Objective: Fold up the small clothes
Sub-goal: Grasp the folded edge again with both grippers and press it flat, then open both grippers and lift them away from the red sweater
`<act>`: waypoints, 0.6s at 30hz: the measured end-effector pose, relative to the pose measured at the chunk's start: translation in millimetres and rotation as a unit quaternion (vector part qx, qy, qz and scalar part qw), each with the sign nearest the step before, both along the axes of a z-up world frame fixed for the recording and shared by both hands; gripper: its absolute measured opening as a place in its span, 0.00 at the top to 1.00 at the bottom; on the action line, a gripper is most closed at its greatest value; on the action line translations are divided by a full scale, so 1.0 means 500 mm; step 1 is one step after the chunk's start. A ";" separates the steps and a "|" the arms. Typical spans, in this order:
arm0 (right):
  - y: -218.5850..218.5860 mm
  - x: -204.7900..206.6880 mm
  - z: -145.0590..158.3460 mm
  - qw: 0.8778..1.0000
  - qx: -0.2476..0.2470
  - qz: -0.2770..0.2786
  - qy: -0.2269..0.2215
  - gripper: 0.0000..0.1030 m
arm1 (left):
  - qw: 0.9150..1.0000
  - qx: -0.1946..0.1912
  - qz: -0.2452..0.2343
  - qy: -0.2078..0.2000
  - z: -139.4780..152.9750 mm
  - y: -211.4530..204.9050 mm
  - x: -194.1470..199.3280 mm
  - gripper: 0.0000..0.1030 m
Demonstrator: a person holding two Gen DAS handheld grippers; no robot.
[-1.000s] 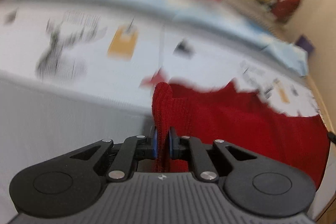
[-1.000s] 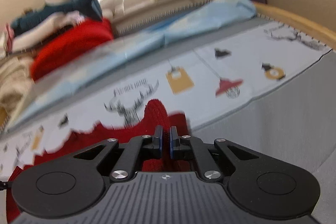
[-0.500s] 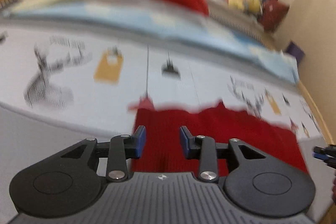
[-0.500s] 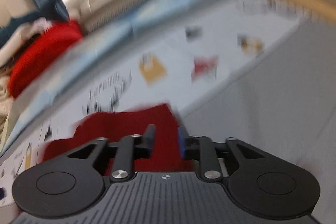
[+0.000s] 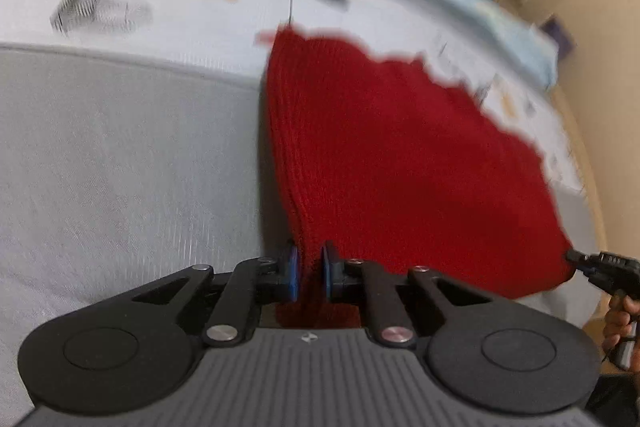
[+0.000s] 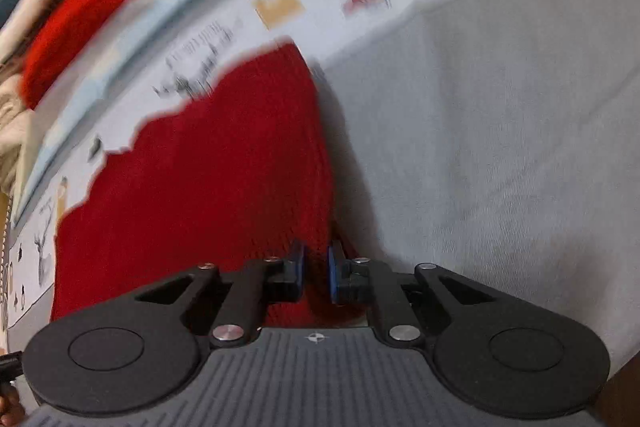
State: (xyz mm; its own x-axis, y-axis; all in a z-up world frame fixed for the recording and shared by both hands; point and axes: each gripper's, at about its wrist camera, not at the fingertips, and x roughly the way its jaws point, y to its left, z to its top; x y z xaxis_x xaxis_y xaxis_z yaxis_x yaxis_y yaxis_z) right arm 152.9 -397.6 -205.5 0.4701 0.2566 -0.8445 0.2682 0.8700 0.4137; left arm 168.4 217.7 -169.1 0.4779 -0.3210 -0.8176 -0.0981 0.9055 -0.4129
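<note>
Red knit garment, one piece, is pinched at 6 o'clock by two closing claws, left claw and right claw, over one grey bedsheet.

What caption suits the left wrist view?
Left gripper closing on a corner of the red knit garment spread over the grey sheet.

Bare grey sheet flanks the red knit; piled clothes (blurred) crowd the far edge.
</note>
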 end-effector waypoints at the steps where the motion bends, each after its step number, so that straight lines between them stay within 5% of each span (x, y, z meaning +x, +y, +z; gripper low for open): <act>1: -0.010 -0.008 0.021 0.999 0.012 -0.020 -0.030 0.89 | 1.000 -0.016 0.012 -0.019 0.020 0.005 -0.009 0.89; 3: -0.026 -0.023 0.059 0.995 0.031 -0.048 -0.083 0.89 | 1.000 0.002 0.009 -0.027 0.037 0.004 -0.023 0.89; 5: -0.023 -0.024 0.072 0.995 0.007 -0.047 -0.092 0.89 | 0.998 0.062 -0.014 0.017 0.015 -0.019 -0.026 0.89; 7: -0.009 -0.012 0.047 0.998 -0.023 -0.031 -0.047 0.89 | 0.992 0.101 -0.041 0.055 -0.017 -0.045 -0.027 0.87; 9: -0.002 0.000 0.009 0.999 -0.029 -0.026 0.011 0.88 | 0.990 0.124 -0.047 0.046 -0.015 -0.063 -0.028 0.86; 14: 0.005 -0.019 0.030 0.995 -0.092 -0.035 0.002 0.82 | 0.991 0.127 -0.028 -0.044 0.054 -0.066 -0.043 0.85; 18: 0.015 -0.019 0.045 0.995 -0.093 -0.006 -0.021 0.82 | 0.994 0.089 -0.042 -0.038 0.052 -0.070 -0.046 0.84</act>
State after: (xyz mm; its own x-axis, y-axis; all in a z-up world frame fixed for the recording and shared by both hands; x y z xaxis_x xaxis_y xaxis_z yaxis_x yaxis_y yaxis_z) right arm 143.5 -390.3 -183.2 0.5084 0.0922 -0.8562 0.2655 0.9290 0.2577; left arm 145.4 182.5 -142.9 0.5181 -0.2160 -0.8276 0.0073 0.9687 -0.2482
